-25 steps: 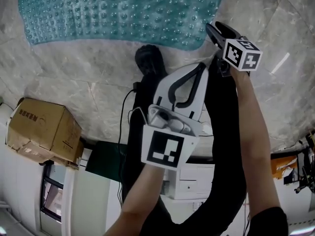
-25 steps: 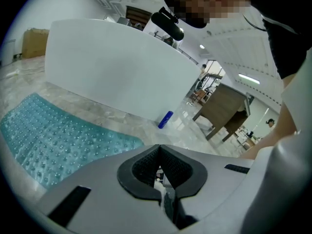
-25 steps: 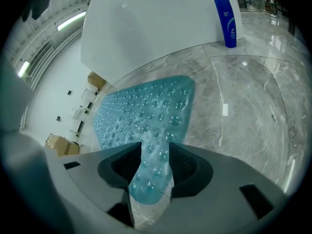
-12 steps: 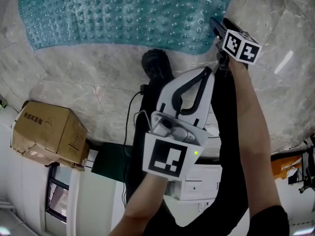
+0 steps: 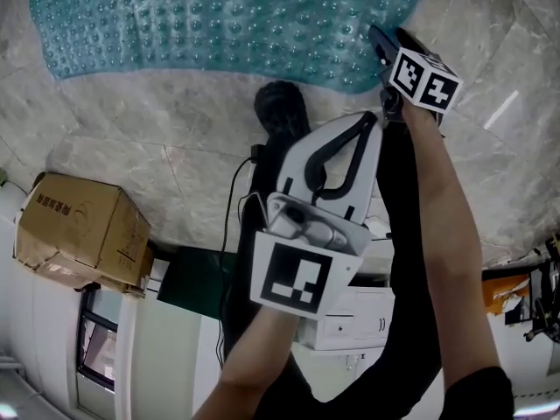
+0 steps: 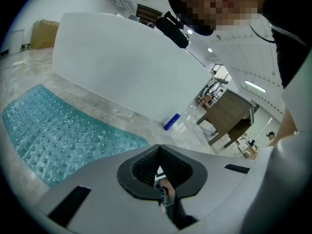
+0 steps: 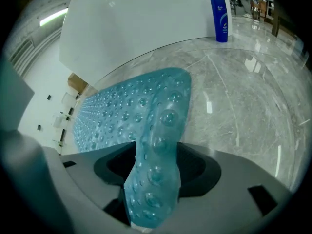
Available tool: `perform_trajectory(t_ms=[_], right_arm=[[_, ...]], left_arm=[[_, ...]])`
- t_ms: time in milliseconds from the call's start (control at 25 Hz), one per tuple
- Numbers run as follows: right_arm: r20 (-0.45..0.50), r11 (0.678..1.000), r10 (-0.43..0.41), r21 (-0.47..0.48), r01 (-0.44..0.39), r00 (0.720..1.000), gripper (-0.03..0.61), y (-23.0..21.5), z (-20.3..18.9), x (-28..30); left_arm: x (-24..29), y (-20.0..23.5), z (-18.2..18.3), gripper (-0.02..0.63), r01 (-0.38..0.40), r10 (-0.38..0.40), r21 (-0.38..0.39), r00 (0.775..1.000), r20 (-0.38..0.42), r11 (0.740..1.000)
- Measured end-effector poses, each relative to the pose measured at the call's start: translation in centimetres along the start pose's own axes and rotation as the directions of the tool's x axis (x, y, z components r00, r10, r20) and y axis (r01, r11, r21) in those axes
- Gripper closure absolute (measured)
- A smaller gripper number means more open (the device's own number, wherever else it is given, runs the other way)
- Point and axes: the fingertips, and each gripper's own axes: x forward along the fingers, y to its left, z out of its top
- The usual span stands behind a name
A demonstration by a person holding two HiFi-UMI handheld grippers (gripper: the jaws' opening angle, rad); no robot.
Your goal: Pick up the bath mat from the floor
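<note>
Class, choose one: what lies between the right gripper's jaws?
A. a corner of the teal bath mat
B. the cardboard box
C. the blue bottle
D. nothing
A: in the right gripper view, a raised corner of the bath mat stands between the jaws of the right gripper, which have just been opening.

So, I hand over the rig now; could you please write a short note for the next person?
Left gripper: shut, empty, clear of the bath mat.
Right gripper: jaws have just been opening; open, with the mat's raised corner between them, not clamped.
Mat: otherwise flat on the floor.
Done: right gripper placed at the corner.
To do: close on it, lift the mat.
</note>
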Motion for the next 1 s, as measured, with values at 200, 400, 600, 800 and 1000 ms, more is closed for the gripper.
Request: perform_trajectory(t_ms=[200, 400, 600, 800, 1000], right_arm=[[-0.002, 0.996, 0.088, -0.006, -0.088, 0.996, 0.345, 3.5, 1.2, 0.7], [0.014, 0.992, 0.113, 0.049, -0.113, 0.994, 0.472, 5.0, 2.7, -0.5], [-0.055, 0.975, 0.222, -0.017, -0.223, 0.973, 0.495, 8.3, 3.3, -4.1], [-0.123, 0.940, 0.301, -0.126, -0.316, 0.946, 0.528, 12.8, 4.5, -8.7], [-0.128, 0.903, 0.381, -0.159, -0.398, 0.916, 0.534, 17.0, 8.1, -14.5]], left_arm=[[0.0, 0.1, 0.1, 0.601, -0.007, 0.007, 0.011, 1.000, 0.000, 1.000], [-0.7, 1.3, 0.1, 0.601, -0.004, 0.006, 0.119, 1.000, -0.017, 0.993], [-3.5, 5.4, 0.6, 0.601, -0.179, 0.177, 0.038, 0.983, 0.047, 0.983], [-7.2, 5.7, 1.4, 0.601, -0.277, 0.274, 0.030, 0.958, 0.087, 0.960], [-10.6, 2.3, 5.5, 0.601, -0.274, 0.265, 0.049, 0.955, 0.136, 0.961]])
